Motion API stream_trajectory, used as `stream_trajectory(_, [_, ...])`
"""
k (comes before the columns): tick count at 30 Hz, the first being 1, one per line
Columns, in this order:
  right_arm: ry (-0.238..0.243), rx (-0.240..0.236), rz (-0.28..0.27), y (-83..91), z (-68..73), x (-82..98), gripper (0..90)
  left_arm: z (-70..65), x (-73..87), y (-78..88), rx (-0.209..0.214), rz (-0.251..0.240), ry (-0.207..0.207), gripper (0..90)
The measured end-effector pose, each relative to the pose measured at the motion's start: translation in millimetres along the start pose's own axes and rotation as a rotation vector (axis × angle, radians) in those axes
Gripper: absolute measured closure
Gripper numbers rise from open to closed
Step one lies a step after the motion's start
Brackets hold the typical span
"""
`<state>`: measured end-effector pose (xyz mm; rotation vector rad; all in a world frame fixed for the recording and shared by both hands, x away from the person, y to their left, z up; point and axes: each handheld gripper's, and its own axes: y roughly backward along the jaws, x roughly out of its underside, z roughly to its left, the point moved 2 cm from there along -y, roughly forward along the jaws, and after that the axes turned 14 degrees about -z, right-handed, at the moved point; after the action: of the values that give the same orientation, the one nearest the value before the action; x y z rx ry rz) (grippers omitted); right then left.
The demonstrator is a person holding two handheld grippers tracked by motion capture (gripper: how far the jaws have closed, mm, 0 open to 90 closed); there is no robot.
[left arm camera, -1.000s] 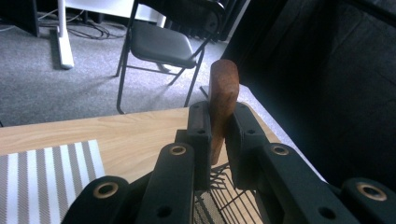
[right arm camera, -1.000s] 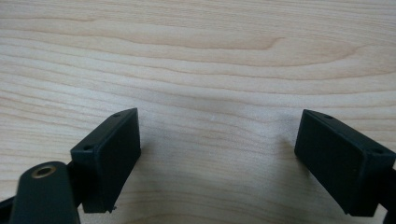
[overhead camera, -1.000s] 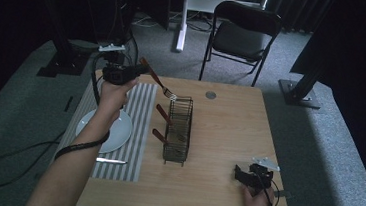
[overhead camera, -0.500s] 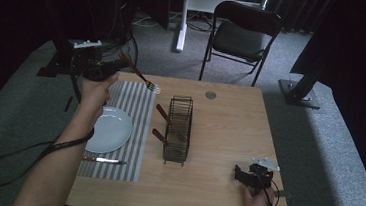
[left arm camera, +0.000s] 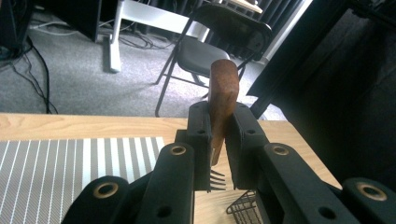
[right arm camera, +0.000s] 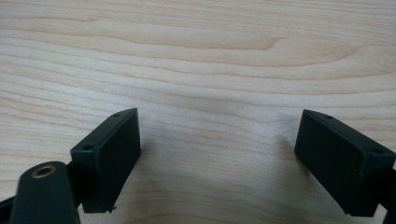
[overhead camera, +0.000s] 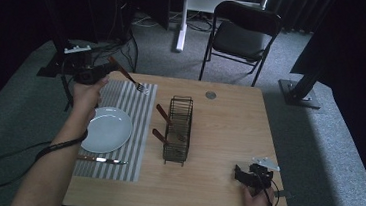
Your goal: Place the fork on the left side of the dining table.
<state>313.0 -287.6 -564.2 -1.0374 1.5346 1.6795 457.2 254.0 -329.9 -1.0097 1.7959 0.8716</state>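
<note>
The left hand-held gripper [overhead camera: 93, 75] is clamped on a wooden-handled metal fork [overhead camera: 128, 77], held in the air over the far-left corner of the grey-and-white striped placemat [overhead camera: 134, 124]. In the left hand-held gripper view the jaws pinch the brown handle [left arm camera: 223, 100] w/ the tines [left arm camera: 215, 179] showing below, between the jaws. Taking the placemat as landmark: the fork's long axis runs from the gripper at the mat's far-left corner diagonally toward the mat's far-right edge, tines leading & slightly down, pointing roughly toward the black wire cutlery rack [overhead camera: 178, 128] just beside the mat's right edge on the light wooden desk [overhead camera: 229, 122]. A round white plate [overhead camera: 106, 129] sits on the mat's left-centre; a knife w/ a brown handle [overhead camera: 100, 160] lies along its near part. My read: fork gets set down on the mat beside the plate, so the drop spot lies toward the person from the gripper, & the axis needs turning to line up w/ the stripes. Left hand is the nearer one by far; the right hand-held gripper [overhead camera: 252, 175] rests on the desk well right of the mat, jaws wide apart & empty [right arm camera: 219, 158].
</note>
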Motion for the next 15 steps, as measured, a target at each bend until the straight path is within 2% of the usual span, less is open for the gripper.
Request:
stream_trajectory(4, [0.0,0.0,0.0,0.0,0.0,0.0,14.0,11.2,6.9,-1.9,-0.02,0.01,0.024,80.5])
stream_trajectory(8, [0.0,0.0,0.0,0.0,0.0,0.0,14.0,16.7,13.1,-3.1,-0.019,-0.002,0.007,80.5])
stream_trajectory(15, [0.0,0.0,0.0,0.0,0.0,0.0,14.0,33.0,25.5,-6.3,-0.048,0.003,0.046,80.5])
